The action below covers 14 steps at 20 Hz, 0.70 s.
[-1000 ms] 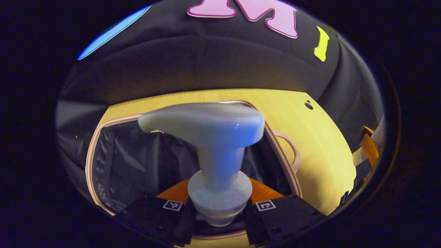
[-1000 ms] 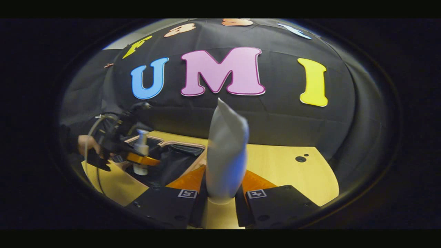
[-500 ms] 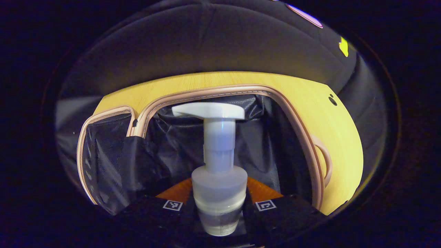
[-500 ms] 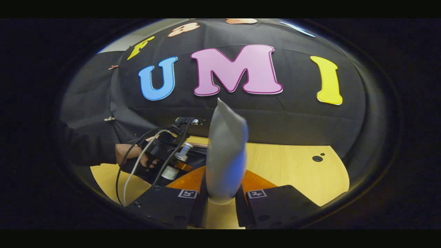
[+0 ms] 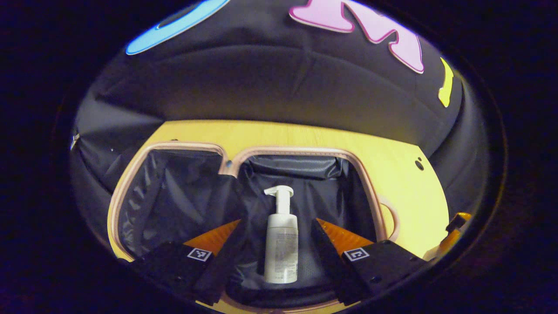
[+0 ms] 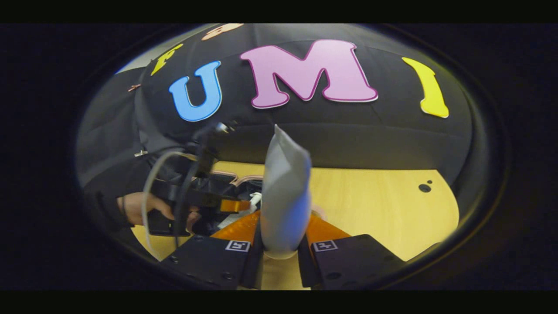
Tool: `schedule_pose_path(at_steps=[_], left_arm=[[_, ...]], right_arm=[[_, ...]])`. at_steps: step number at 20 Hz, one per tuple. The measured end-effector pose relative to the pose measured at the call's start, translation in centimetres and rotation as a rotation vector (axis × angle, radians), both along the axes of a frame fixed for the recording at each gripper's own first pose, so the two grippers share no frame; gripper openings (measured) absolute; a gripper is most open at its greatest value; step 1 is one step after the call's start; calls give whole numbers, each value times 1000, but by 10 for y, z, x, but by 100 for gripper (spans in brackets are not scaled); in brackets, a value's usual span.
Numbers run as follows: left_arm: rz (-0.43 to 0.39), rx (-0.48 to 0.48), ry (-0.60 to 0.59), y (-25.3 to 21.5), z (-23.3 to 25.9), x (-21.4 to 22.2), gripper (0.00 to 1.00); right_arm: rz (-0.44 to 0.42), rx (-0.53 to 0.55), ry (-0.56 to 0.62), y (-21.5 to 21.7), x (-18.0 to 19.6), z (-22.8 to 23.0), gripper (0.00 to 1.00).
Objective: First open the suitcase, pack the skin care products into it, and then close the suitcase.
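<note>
The suitcase was laid open on the wooden table, its two black-lined halves side by side. A pump bottle was seen lying in the right half, long axis running away from the camera, pump head at the far end. The left gripper was spread wide, fingers clear of the bottle. The right gripper was clamped on an upright white tube, crimped end upward, above the table.
</note>
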<state>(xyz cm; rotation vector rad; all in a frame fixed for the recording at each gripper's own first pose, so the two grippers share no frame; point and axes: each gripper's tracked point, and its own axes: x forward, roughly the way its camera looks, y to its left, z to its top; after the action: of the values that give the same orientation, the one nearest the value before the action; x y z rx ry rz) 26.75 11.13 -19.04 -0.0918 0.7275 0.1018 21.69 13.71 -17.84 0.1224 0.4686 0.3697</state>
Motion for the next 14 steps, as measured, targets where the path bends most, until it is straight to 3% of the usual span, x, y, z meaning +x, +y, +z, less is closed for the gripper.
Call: schedule_pose_path(at_steps=[1,3,5,9,10,11,12,14], left_arm=[[18,12,-43,9,21,-15,94],[28,43,-106,27,61,-51,92],[60,71,-165,50,93,-95,97],[114,-106,-252,44,140,-196,96],[110,-135,-276,43,148,-216,92],[101,-155,-293,42,158,-236,96],[87,-170,-305,41,164,-253,96],[78,-181,-317,50,174,-282,92]], right_arm=[[2,-8,21,8,-1,-8,33],[9,-54,61,23,-1,-27,37],[8,-70,113,41,4,-46,37],[-42,-124,234,65,19,-88,37],[-48,-144,258,71,24,-97,37],[-72,-154,292,75,28,-105,43],[-93,-165,335,78,30,-115,37],[-151,-210,414,77,36,-136,37]])
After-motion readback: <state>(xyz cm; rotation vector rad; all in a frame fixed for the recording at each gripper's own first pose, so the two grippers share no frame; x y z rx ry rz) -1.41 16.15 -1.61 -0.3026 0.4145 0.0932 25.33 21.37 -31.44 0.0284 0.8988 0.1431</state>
